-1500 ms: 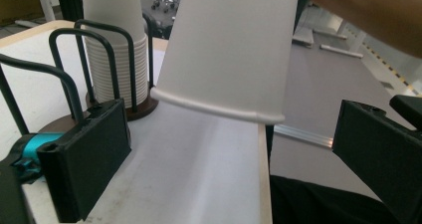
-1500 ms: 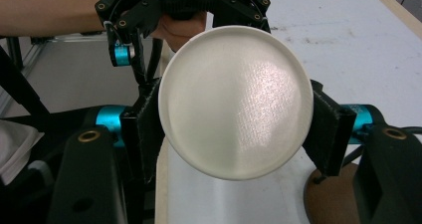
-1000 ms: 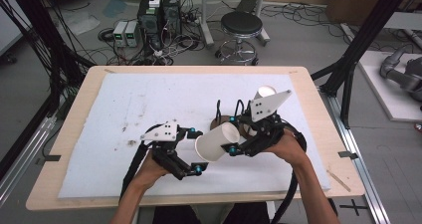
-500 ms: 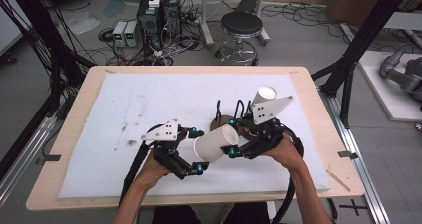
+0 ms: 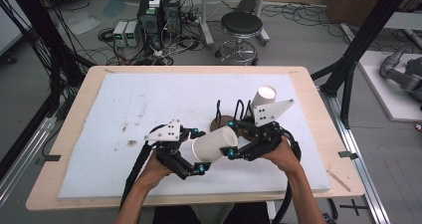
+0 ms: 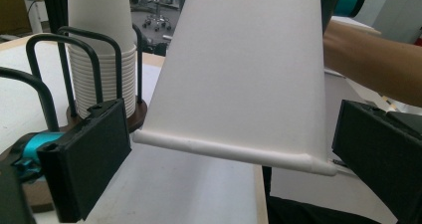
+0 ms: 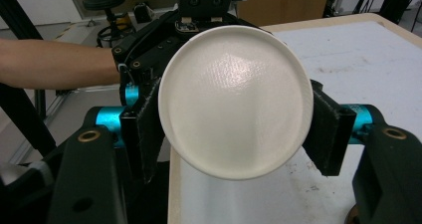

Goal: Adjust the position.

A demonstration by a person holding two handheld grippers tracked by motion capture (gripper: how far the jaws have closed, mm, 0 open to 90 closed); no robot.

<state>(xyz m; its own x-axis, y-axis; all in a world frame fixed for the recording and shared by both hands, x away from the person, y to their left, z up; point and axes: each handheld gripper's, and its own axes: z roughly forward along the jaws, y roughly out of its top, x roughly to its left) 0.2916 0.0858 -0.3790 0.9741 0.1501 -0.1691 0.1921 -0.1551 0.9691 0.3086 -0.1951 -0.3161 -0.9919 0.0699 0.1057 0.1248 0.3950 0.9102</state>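
A white paper cup (image 5: 215,143) lies on its side in the air above the table's front. My right gripper (image 5: 231,139) is shut on its narrow end. In the right gripper view the cup's round base (image 7: 234,109) faces the camera, with my right gripper (image 7: 234,119) pressing a jaw against each side. The rolled rim (image 6: 224,152) points toward my left gripper (image 5: 199,152), which is open. In its own view the left gripper (image 6: 231,159) has one jaw on each side of the rim, with a small gap on both sides.
A tall stack of white cups (image 5: 263,97) (image 6: 99,45) stands in a black wire holder (image 5: 224,117) on a brown base, just behind the grippers. A white mat (image 5: 149,99) covers the wooden table. A stool and cables lie on the floor beyond.
The right gripper has sunk very slightly with the cup in it. The left gripper has stayed in place.
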